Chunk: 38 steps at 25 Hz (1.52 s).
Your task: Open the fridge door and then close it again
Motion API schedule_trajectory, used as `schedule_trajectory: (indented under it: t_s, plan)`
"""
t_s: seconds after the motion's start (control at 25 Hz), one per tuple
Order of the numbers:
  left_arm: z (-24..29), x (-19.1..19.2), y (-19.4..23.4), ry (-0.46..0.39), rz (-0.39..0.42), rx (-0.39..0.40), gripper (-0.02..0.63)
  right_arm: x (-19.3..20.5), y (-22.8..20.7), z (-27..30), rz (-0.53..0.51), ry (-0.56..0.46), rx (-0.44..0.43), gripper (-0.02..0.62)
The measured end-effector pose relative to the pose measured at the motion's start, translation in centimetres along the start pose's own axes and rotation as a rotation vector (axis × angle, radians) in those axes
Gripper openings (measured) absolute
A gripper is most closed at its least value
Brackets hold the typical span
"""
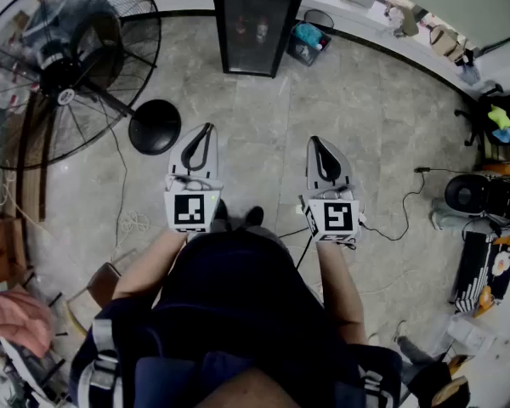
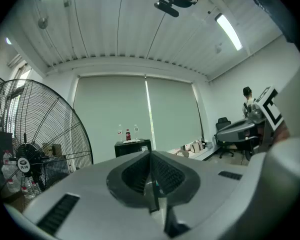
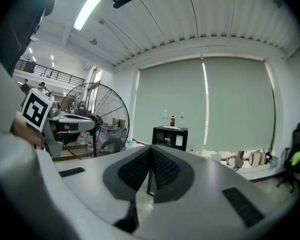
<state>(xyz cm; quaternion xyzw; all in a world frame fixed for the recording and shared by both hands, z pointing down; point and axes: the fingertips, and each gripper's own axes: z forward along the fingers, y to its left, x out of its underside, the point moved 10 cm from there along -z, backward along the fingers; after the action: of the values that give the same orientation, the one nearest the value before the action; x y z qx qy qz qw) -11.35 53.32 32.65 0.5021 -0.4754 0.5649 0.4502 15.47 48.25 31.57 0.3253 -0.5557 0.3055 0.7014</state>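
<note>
Head view: stood well apart from black boxy fridge (image 1: 257, 24), door seemingly shut; approach step, prob. Left gripper view: held grey left gripper (image 2: 151, 156) pressed together, empty. Right gripper view: held grey right gripper (image 3: 151, 151) likewise; next prob. needs walk-up & spread jaws.

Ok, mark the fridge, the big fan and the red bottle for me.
fridge (image 1: 259, 32), head view, middle of its dark front.
big fan (image 1: 62, 75), head view, centre hub of the cage.
red bottle (image 3: 173, 120), right gripper view, the bottle's body.
</note>
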Motion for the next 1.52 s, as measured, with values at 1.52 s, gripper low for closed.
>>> schedule_trajectory:
  t_s: [1.52]
  plan:
    - [6.6,0.2,-3.2,0.026,-0.011,0.082,0.26,1.2,-5.4,0.1,-0.031,-0.006,-0.096,0.017]
